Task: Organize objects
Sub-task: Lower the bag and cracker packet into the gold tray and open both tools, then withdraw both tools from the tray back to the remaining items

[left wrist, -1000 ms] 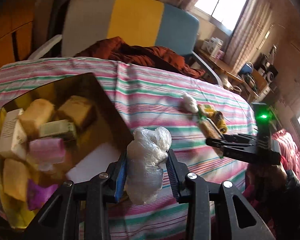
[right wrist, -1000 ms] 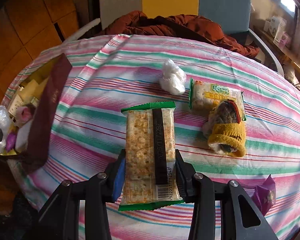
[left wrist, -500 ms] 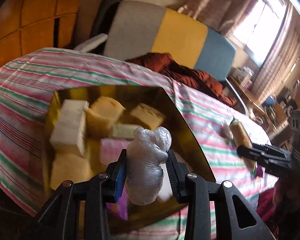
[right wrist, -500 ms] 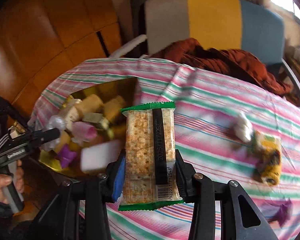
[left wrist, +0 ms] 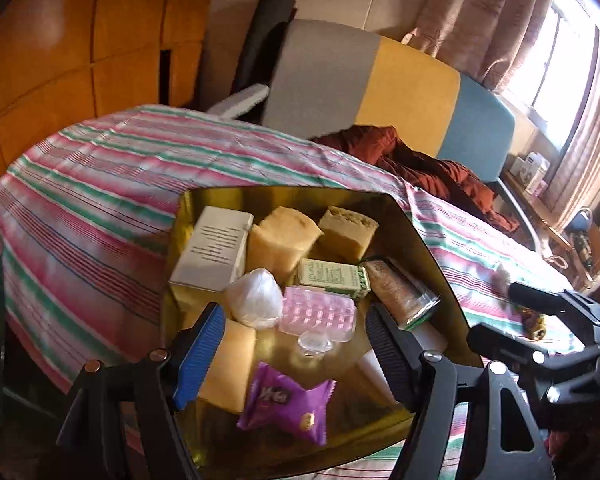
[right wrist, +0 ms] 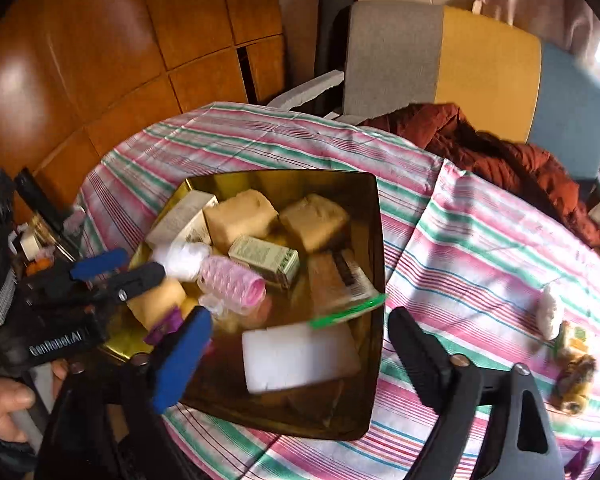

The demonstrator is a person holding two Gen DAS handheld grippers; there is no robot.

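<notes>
A gold tray (left wrist: 420, 240) (right wrist: 374, 220) sits on the striped tablecloth and holds several snacks and boxes. The clear plastic bundle (left wrist: 254, 298) (right wrist: 184, 260) lies in it beside a pink blister pack (left wrist: 318, 312). The green-edged cracker packet (right wrist: 340, 280) (left wrist: 400, 294) lies in the tray on the right side. My left gripper (left wrist: 296, 352) is open and empty just above the tray's near side. My right gripper (right wrist: 300, 344) is open and empty above the tray's near edge. The left gripper also shows in the right wrist view (right wrist: 112, 268).
On the cloth to the right lie a white bundle (right wrist: 550, 312) and a yellow-wrapped snack (right wrist: 576, 376). A red-brown jacket (right wrist: 492, 152) lies on a grey, yellow and blue chair (left wrist: 404, 92) behind the table. Wooden cabinets (right wrist: 100, 60) stand at the left.
Both grippers moved over the tray and opened. The plastic bundle dropped from the left gripper into the tray. The cracker packet dropped from the right gripper into the tray.
</notes>
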